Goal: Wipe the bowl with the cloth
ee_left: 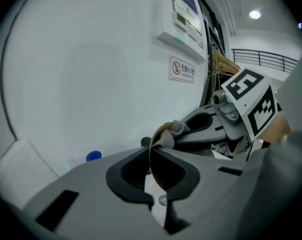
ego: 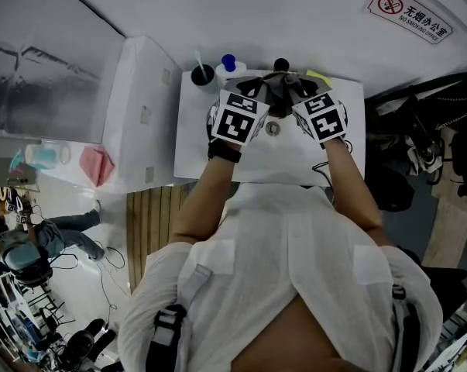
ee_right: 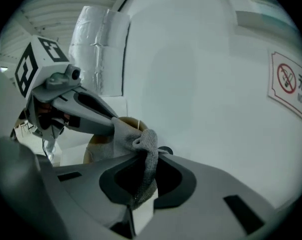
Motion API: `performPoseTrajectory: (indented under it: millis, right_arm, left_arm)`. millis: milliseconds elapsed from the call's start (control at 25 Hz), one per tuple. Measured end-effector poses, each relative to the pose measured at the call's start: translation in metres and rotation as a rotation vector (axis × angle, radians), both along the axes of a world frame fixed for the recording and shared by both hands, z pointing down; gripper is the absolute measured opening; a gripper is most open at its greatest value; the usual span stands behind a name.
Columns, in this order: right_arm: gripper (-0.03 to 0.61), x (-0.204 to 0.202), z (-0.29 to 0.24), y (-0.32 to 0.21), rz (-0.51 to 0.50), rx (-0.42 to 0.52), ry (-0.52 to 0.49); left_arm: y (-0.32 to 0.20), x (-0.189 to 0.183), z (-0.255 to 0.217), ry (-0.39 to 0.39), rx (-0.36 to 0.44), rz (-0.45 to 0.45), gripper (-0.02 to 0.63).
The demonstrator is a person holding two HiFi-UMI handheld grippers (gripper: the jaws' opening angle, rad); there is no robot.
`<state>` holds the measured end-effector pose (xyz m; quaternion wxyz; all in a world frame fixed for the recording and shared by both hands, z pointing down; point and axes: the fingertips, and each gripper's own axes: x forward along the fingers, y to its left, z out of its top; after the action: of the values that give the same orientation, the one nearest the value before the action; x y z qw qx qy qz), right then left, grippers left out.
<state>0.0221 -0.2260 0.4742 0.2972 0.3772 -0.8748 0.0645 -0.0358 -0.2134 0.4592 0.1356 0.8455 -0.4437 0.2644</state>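
Showing bowl (ee_left: pixel 152 149) clamped, left gripper view; cloth (ee_right: pixel 148 154) pinched, right.

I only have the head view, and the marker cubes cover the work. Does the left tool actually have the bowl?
Observer: Yes. The left gripper view shows the left tool shut on the edge of the thin brown bowl.
Operator: And the right tool?
Observer: The right tool is shut on the grey knitted cloth, which hangs down between its jaws.
Operator: Is the cloth on the bowl?
Observer: Yes, it is bunched over the bowl's upper rim.
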Motion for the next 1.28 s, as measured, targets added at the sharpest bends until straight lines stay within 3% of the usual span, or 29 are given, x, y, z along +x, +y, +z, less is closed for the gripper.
performPoseTrajectory:
  millis: [240,320,520,920,1040,1160,1280]
  right_arm:
    - [0.051,-0.008,-0.004,0.008,-0.121,0.057,0.154]
    - [0.051,-0.009,-0.007,0.009,-0.138,0.074,0.175]
    - [0.049,-0.007,-0.015,0.003,-0.056,0.054,0.029]
    - [0.071,-0.002,-0.006,0.013,0.13,-0.149,-0.314]
    - [0.063,0.004,-0.002,0.012,0.117,-0.12,-0.229]
    - [0.041,0.014,-0.003,0.005,0.051,-0.02,-0.033]
    - [0.041,0.02,-0.002,0.003,-0.041,0.059,0.164]
  left_arm:
    - [0.006,0.01,-0.004,-0.15,0.012,0.145,0.02]
    - [0.005,0.012,-0.006,-0.149,0.026,0.144,0.02]
    - [-0.001,-0.002,-0.012,-0.002,0.043,-0.015,0.018]
    - [-0.002,-0.021,-0.021,0.233,0.067,-0.223,0.02]
    - [0.004,-0.011,-0.016,0.233,0.051,-0.166,0.029]
    - [0.012,0.002,-0.015,0.211,0.052,-0.05,0.055]
    - [0.015,0.001,-0.026,0.17,0.089,-0.001,0.049]
